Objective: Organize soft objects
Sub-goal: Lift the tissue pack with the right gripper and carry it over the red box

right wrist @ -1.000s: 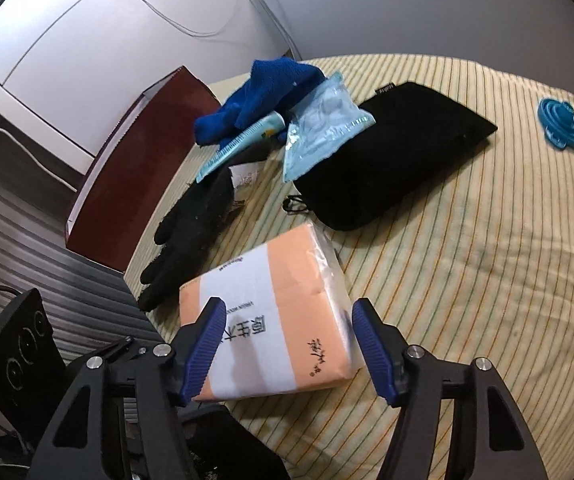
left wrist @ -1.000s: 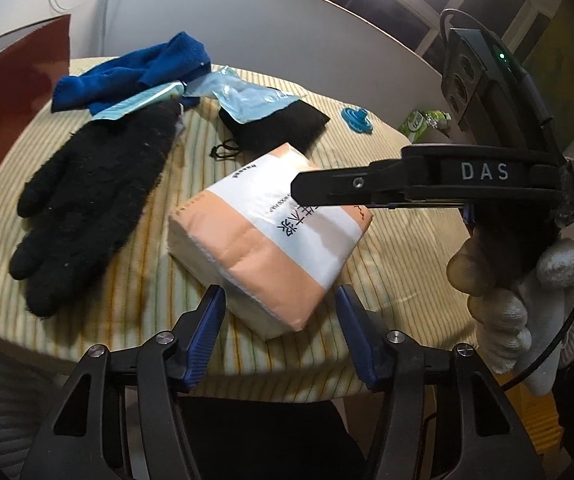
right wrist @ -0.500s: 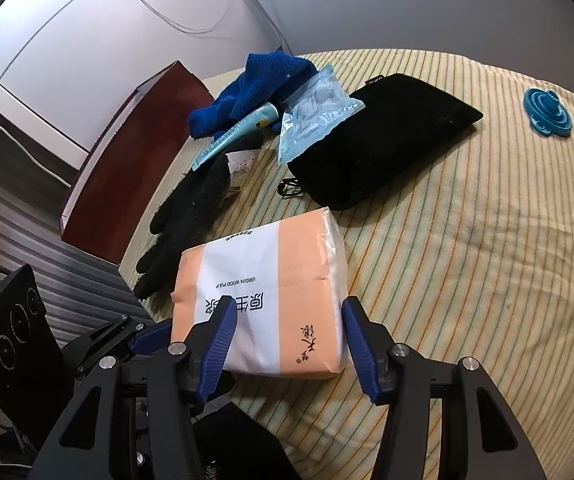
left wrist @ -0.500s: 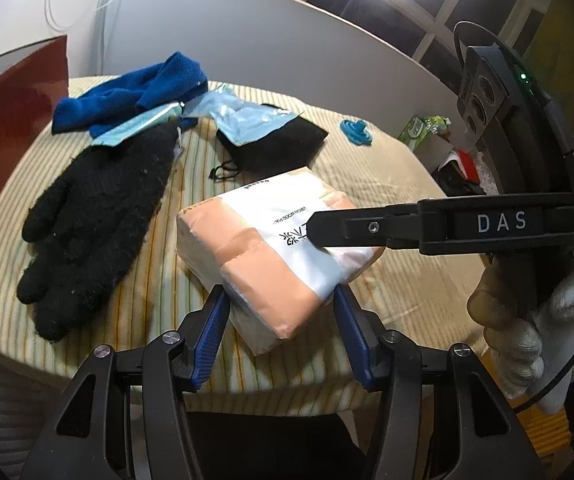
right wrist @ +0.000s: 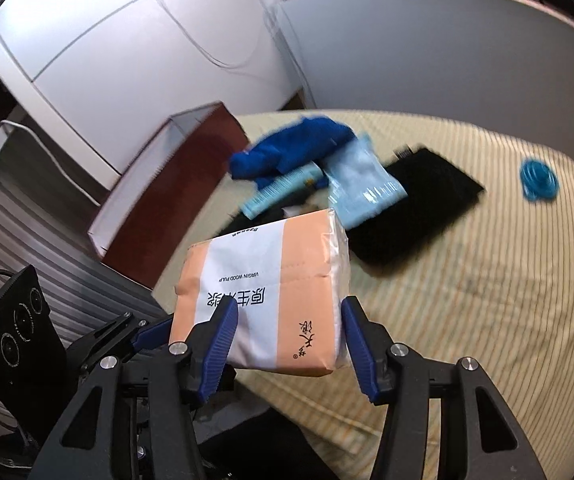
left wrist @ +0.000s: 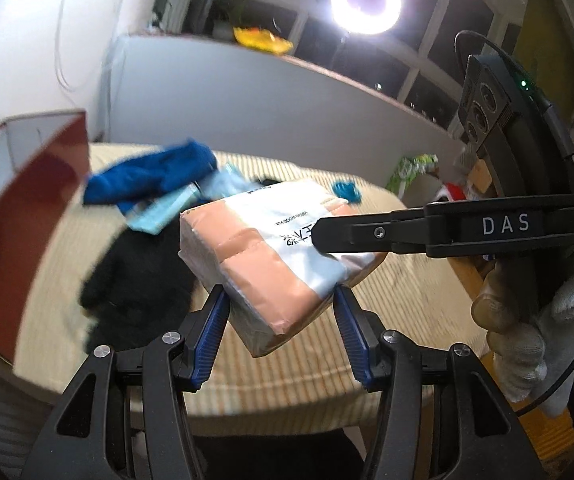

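Observation:
An orange-and-white tissue pack (left wrist: 271, 256) (right wrist: 271, 276) hangs in the air above the striped table (right wrist: 467, 300). My left gripper (left wrist: 280, 294) is shut on its near corner, blue pads pressing both sides. My right gripper (right wrist: 289, 308) is shut on another end of the pack, and one of its black fingers (left wrist: 367, 234) crosses the pack's top in the left wrist view. A gloved hand (left wrist: 527, 340) holds that gripper. A blue glove (right wrist: 295, 148), a black glove (left wrist: 139, 276) and a black pouch (right wrist: 419, 208) lie on the table behind.
A light blue packet (right wrist: 363, 184) and a pale tube (right wrist: 283, 188) lie against the blue glove. A small blue ring-shaped thing (right wrist: 539, 180) sits at the far right. A red-brown open box (right wrist: 175, 184) stands by the table's left edge.
Both grippers closed in on the tissue pack and have raised it off the table. The table and the gloves now sit lower and farther in both views.

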Tool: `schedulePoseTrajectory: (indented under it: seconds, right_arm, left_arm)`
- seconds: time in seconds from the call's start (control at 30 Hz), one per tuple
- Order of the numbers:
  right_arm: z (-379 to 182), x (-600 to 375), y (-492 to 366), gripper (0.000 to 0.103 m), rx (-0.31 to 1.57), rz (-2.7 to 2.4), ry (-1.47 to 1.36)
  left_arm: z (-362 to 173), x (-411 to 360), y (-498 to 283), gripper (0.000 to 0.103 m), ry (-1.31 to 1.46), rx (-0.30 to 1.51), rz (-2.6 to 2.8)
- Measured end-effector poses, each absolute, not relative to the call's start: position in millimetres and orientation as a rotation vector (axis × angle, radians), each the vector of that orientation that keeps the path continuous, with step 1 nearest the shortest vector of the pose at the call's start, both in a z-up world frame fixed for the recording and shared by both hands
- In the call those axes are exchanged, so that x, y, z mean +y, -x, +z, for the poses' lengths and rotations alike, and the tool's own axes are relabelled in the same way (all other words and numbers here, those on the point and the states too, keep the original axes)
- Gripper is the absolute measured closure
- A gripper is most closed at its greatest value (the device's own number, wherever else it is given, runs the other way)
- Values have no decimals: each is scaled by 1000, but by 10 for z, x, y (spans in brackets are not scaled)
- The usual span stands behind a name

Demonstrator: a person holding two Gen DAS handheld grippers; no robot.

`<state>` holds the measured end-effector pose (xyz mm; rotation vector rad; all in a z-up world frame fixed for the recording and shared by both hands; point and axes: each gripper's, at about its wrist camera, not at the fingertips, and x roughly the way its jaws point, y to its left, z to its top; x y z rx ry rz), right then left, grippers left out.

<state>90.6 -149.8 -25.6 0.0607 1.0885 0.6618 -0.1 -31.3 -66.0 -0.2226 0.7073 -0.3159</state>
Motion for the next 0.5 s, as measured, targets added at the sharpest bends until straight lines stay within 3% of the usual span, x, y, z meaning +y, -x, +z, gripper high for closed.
schedulePoseTrajectory:
  seconds: [0.5]
  right_arm:
    - [409, 111, -1018, 53, 937, 898, 40]
  left_arm:
    - [-145, 1061, 176, 50, 264, 508, -58]
